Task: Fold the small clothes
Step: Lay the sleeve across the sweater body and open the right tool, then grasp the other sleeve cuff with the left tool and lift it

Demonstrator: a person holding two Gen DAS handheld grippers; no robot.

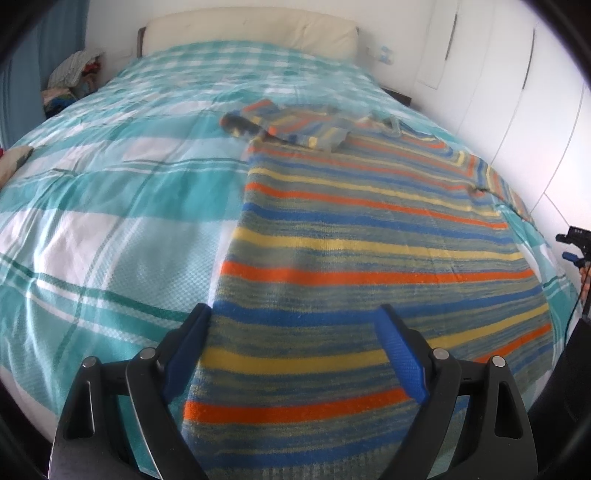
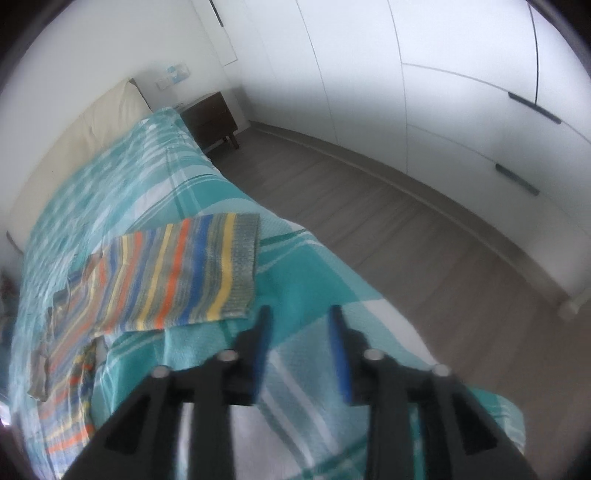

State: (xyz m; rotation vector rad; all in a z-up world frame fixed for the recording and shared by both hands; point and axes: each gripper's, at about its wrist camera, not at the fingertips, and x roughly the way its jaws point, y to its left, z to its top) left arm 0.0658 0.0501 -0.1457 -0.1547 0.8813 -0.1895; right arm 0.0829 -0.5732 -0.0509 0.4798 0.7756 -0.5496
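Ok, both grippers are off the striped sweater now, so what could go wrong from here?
1. The sweater reaches close to the bed's right edge, with bare floor below; a careless pull could drag it off.
2. The folded-in sleeve looks bunched, so the next fold may trap wrinkles.
3. The open left gripper hovers over the hem; pinching there might catch the bedcover too. The right gripper is open over the bedcover.

I see a teal-and-white plaid bedspread (image 1: 110,206) covering the bed, a cream padded headboard (image 1: 251,33) at the far end, a dark wooden nightstand (image 2: 212,118) right of it, and white wardrobe doors (image 2: 461,92) along the right wall.
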